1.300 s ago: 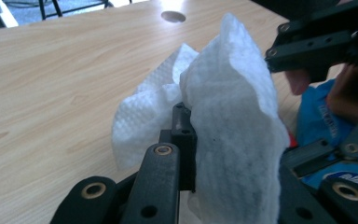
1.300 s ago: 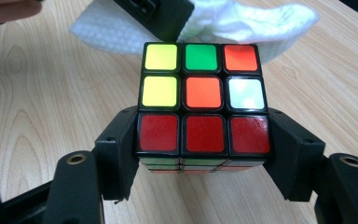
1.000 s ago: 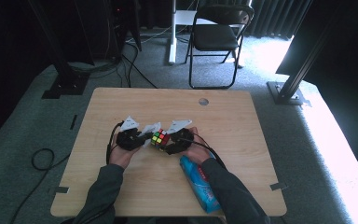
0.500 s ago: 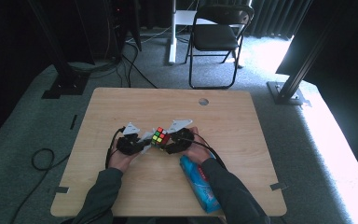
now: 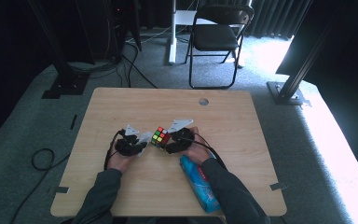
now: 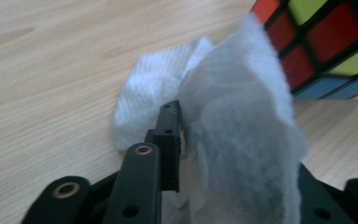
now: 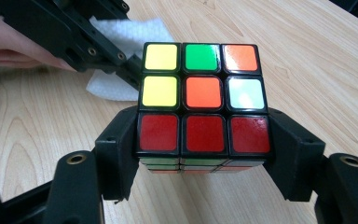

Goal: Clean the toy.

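- left gripper (image 5: 142, 142) is pinching a white wipe (image 6: 242, 140). in the left gripper view the cloth is bunched between the two black jaws and flops over the right-hand one, with more of it trailing onto the wooden table (image 5: 121, 107).
- just past the tip of that wipe is the rubik's cube (image 6: 328, 44). it sits up and to the right from the left gripper's own view, very close, though i can't tell if the cloth is actually touching it.
- right gripper (image 7: 205, 140) is clamped on the cube (image 7: 204, 100), one jaw on each side of the bottom red row, so the cube is held up off the table with a mixed-colour face toward the camera.
- from above, the cube (image 5: 160, 136) sits between the two grippers near the table's middle, left one to its left, right gripper (image 5: 168, 142) to its right.
- so my guess is the wipe needs to go rightward onto the near side of the cube. the left hand (image 5: 121, 161) has the cloth, so it's the one to close that gap.
- blue packet (image 5: 198, 184) lies by the right forearm, out of the way.
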`<state>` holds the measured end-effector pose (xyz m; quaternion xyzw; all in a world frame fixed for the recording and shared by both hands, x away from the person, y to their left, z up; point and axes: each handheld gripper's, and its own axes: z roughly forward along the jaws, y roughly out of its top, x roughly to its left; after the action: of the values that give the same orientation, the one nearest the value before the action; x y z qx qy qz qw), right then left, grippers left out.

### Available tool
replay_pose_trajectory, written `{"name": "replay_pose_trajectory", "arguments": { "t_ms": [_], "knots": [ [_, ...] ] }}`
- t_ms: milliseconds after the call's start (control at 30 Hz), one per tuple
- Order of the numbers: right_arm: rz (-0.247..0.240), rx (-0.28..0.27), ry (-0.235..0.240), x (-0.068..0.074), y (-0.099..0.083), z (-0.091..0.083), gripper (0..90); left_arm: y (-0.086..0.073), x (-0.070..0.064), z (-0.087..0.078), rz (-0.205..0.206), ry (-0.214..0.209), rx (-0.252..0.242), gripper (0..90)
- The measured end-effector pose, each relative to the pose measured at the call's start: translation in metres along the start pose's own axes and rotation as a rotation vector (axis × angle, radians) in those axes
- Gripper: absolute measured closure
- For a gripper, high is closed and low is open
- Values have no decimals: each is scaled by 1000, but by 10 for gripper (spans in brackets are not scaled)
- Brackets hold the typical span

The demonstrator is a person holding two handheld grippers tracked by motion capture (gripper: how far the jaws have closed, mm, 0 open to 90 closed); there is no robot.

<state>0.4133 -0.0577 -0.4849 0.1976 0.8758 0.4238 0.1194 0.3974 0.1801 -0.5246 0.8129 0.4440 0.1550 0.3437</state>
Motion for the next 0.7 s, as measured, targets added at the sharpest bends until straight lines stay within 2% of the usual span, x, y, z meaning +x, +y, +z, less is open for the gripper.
{"name": "replay_pose_trajectory", "arguments": {
  "t_ms": [200,433,633,700],
  "knots": [
    [-1,-1,1,0,0,0,344,-4,0,5,11,53,45,592],
    [0,-1,1,0,0,0,344,-4,2,7,1,65,59,506],
    [0,-1,-2,0,0,0,344,-4,2,7,8,64,62,499],
    [1,-2,-3,0,0,0,344,-4,1,7,11,54,58,548]
  ]
}}
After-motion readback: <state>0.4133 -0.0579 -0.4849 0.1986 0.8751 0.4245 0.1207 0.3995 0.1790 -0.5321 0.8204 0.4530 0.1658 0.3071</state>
